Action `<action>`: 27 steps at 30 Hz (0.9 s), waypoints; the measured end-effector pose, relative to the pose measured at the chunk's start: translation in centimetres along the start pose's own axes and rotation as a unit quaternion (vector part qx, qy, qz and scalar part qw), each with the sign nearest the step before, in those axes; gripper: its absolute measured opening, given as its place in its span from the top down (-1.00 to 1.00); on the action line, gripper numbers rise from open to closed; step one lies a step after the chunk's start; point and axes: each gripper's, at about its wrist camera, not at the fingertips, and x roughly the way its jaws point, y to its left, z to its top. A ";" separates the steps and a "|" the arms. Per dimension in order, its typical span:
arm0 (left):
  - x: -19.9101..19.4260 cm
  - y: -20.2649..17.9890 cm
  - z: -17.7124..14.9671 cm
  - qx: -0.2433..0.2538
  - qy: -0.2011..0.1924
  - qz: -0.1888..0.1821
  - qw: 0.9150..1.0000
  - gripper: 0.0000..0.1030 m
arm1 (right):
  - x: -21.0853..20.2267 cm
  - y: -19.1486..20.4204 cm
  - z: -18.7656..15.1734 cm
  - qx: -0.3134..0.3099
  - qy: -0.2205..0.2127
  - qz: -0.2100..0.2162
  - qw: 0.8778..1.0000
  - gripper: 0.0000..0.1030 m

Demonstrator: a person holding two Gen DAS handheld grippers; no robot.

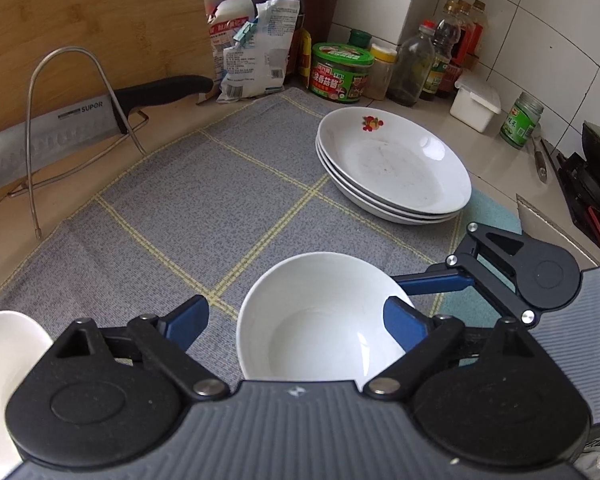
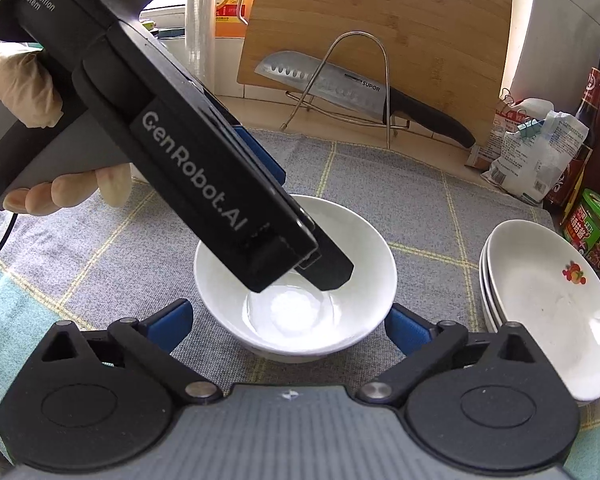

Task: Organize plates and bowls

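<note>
Plates (image 1: 396, 168) already sit stacked on the cloth; the bowl (image 1: 320, 320) stands loose between both wide-open tongs, left tongs (image 1: 296, 324) and right tongs (image 2: 288, 326), gripping nothing; another bowl (image 1: 4, 364) waits.

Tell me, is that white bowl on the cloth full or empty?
Empty. The bowl stands upright on the cloth, and both views show only its bare, shiny white bottom.

Three white plates (image 1: 396, 168) stacked near the cloth's (image 1: 188, 200) far right corner, one white bowl (image 1: 320, 320) at its near edge, a second white dish (image 1: 4, 360) at the near left, one knife (image 2: 356, 88), one cutting board (image 2: 400, 28), two grippers
</note>
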 end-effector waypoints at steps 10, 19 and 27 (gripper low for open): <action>-6.1 -1.0 -4.2 -0.008 -0.108 0.120 0.987 -0.98 | -2.3 -0.1 0.0 0.037 -0.006 -0.007 0.999 -1.00; -9.2 -1.1 -8.1 -0.089 -0.126 0.250 0.956 -0.99 | -2.9 -0.5 1.3 0.032 0.004 0.013 0.999 -1.00; -11.1 -1.3 -10.8 -0.144 -0.139 0.308 0.930 -0.99 | -2.1 -0.8 4.5 -0.016 0.007 0.069 0.997 -1.00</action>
